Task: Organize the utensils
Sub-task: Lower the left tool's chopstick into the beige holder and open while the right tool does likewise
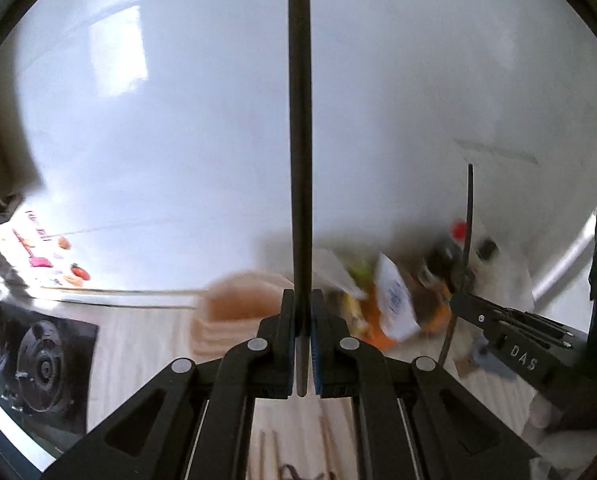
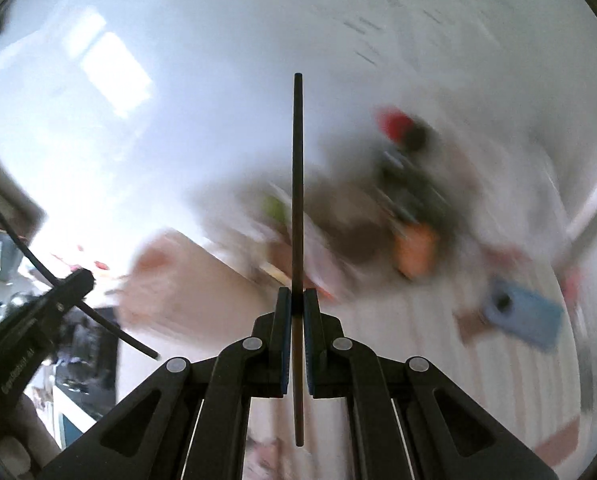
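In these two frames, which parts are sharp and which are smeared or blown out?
Left wrist view: left gripper and its dark stick sharp; clutter mildly blurred, window glare on the wall. Right wrist view: right gripper and stick crisp; background heavily motion-smeared, left side overexposed.

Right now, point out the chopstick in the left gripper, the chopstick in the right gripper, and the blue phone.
left chopstick (image 1: 300, 140), left wrist view, middle of its dark shaft.
right chopstick (image 2: 298, 184), right wrist view, shaft above the gripper.
blue phone (image 2: 528, 318), right wrist view, middle of its blurred back.
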### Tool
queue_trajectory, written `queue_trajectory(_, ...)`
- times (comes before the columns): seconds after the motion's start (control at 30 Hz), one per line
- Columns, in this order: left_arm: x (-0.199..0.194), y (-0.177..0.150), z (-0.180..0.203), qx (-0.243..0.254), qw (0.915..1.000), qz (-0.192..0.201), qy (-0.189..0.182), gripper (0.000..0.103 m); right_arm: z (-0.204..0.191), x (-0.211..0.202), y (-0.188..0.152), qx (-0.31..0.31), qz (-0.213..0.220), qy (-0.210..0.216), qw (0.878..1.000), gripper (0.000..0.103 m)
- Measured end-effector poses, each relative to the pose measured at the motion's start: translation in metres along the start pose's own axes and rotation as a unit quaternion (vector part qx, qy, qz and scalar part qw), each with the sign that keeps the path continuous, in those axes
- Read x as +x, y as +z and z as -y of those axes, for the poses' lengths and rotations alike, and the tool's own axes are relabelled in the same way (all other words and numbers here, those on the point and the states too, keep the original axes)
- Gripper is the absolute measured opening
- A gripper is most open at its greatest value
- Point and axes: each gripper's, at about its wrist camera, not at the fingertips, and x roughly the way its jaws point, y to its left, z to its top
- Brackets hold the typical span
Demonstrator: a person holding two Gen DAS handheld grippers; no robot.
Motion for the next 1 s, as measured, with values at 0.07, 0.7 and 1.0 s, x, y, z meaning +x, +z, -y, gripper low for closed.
queue_trajectory(0.07, 0.004, 0.01, -0.022, -0.019, 0.9997, 0.004, 0.015, 0.004, -0.035, 0.008, 0.02, -0.027, 0.021, 0.014, 0.999, 0.006)
queue_trajectory(0.7, 0.127, 0.027, -0.088, -0.115, 0.9926, -0.039, -0.001, 0.004, -0.143, 0.098, 0.057, -0.083, 0.126, 0.063, 0.987, 0.006)
queue_trajectory(1.0, 0.149, 0.015, -0.083, -0.102, 0.9921, -0.069, -0.025, 0.004, -0.15, 0.123, 0.042, -0.114, 0.1, 0.058, 0.987, 0.006)
